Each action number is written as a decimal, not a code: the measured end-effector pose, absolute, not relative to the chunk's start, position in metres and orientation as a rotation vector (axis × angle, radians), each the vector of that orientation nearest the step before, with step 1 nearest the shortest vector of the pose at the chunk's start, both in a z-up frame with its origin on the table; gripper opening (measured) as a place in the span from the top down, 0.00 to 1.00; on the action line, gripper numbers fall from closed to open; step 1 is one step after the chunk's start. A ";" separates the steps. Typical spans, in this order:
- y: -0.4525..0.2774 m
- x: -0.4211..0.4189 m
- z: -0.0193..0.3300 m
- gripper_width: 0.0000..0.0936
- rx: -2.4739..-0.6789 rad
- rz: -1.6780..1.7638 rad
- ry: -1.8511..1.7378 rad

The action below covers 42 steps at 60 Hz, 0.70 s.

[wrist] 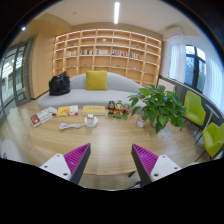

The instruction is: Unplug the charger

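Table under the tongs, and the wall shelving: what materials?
Table: looks like light wood or a wood-look laminate, smooth, faintly glossy, grain streaks visible. Shelving: pale wood-toned panels, matte; solid wood or veneer can't be told. The tongs hover open above the table.

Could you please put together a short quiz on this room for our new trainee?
1. True or false: the tongs are shut on a charger.
2. What colour is the cushion on the sofa?
A. yellow
B. red
C. blue
3. What stands on the table, beyond the tongs' right-hand finger?

Key: 1 false, they are open and hold nothing, and no charger is visible; 2 A; 3 a potted plant.
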State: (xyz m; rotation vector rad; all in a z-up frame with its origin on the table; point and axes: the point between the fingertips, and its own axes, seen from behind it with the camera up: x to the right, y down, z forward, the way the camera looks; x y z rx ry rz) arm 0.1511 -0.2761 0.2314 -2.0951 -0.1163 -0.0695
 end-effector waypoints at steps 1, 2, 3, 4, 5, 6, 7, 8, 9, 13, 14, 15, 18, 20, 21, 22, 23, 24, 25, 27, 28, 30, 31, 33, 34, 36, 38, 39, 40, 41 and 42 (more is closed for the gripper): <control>-0.277 0.149 0.229 0.08 -2.099 -0.071 -0.116; -0.278 0.148 0.228 0.09 -2.103 -0.068 -0.116; -0.278 0.148 0.226 0.09 -2.108 -0.067 -0.115; -0.277 0.148 0.223 0.09 -2.113 -0.067 -0.114; -0.276 0.148 0.221 0.09 -2.118 -0.068 -0.115; -0.275 0.148 0.217 0.08 -2.123 -0.069 -0.116; -0.273 0.148 0.213 0.08 -2.128 -0.071 -0.119; -0.271 0.148 0.208 0.09 -2.132 -0.073 -0.121; -0.275 0.147 0.208 0.09 -2.138 -0.074 -0.124; -0.259 0.146 0.183 0.09 -2.156 -0.080 -0.137; -0.258 0.144 0.179 0.09 -2.161 -0.080 -0.141; -0.260 0.140 0.177 0.09 -2.169 -0.080 -0.145; -0.258 0.130 0.165 0.09 -2.181 -0.070 -0.160; -0.247 0.123 0.153 0.09 -2.186 -0.057 -0.172; -0.244 0.118 0.149 0.09 -2.188 -0.051 -0.178; -0.240 0.113 0.145 0.09 -2.188 -0.044 -0.184; -0.235 0.108 0.141 0.09 -2.188 -0.037 -0.190; -0.234 0.101 0.139 0.09 -2.189 -0.031 -0.196; -0.229 0.096 0.136 0.09 -2.188 -0.024 -0.202; -0.217 0.084 0.130 0.08 -2.182 -0.014 -0.211; -0.209 0.079 0.126 0.08 -2.177 -0.010 -0.213; -0.192 0.068 0.119 0.09 -2.167 -0.005 -0.216; -0.184 0.063 0.116 0.09 -2.163 -0.002 -0.218; -0.165 0.052 0.112 0.08 -2.148 0.007 -0.222; -0.155 0.047 0.110 0.08 -2.138 0.012 -0.220; -0.134 0.038 0.106 0.09 -2.123 0.019 -0.209; -0.113 0.030 0.102 0.08 -2.111 0.029 -0.198; -0.102 0.025 0.100 0.08 -2.106 0.034 -0.188; -0.091 0.021 0.098 0.09 -2.099 0.040 -0.177; -0.080 0.019 0.095 0.08 -2.092 0.045 -0.169; -0.069 0.016 0.093 0.09 -2.087 0.049 -0.161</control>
